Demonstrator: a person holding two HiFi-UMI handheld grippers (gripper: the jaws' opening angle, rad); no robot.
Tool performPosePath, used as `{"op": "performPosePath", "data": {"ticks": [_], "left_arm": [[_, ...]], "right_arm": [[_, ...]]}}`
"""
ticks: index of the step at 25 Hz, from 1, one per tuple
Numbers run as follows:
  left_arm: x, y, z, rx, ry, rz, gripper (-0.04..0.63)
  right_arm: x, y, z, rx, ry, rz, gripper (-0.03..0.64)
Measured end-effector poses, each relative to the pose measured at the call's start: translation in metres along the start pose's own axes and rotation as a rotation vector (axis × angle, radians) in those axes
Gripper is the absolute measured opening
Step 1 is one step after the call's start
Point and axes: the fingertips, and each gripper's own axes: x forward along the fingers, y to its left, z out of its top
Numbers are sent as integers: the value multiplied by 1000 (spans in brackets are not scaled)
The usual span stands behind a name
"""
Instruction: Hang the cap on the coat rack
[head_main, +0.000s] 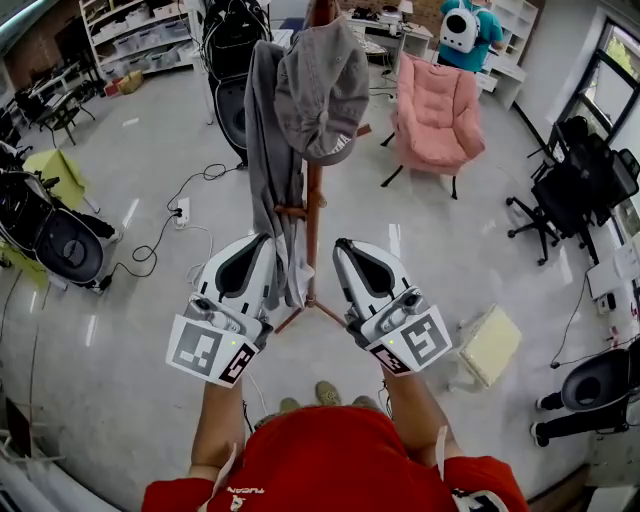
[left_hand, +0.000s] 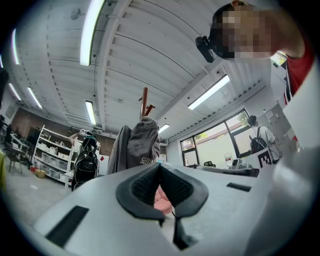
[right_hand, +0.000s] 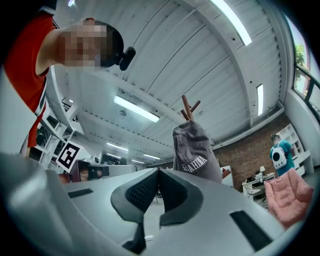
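Open workshop, glossy grey floor. The cap already hangs atop the coat rack, dead ahead and midway between your closed, empty left gripper and right gripper, touching neither.

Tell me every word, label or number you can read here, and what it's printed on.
"SEAHINA", as best it reads: white letters on the grey cap hanging on the coat rack.
White print on the person's red shirt: too small to read.
Markers on the left gripper and right gripper: black-and-white patterns, no letters.
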Motion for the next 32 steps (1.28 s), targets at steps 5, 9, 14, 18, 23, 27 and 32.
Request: {"op": "performPosePath", "data": {"ticks": [5, 9, 14, 18, 23, 27, 32], "left_arm": [[-2, 3, 1, 4, -1, 1, 8], [-5, 4, 5, 3, -8, 6, 9], [-7, 1, 7, -4, -19, 10, 9], [-10, 1, 9, -9, -26, 15, 9], [-10, 4, 9, -14, -25, 18, 8], [-9, 6, 9, -18, -26, 16, 9], [-5, 6, 9, -20, -26, 12, 8]], "right_arm": [[3, 1, 0, -10, -2, -4, 23], [4, 4, 2, -29, -2, -10, 23], [3, 5, 6, -32, -10, -19, 23], [3, 5, 8, -29, -17, -30, 23], [6, 3, 8, -24, -21, -36, 23], [10, 2, 6, -24, -22, -40, 23], [11, -2, 7, -23, -22, -44, 23]]}}
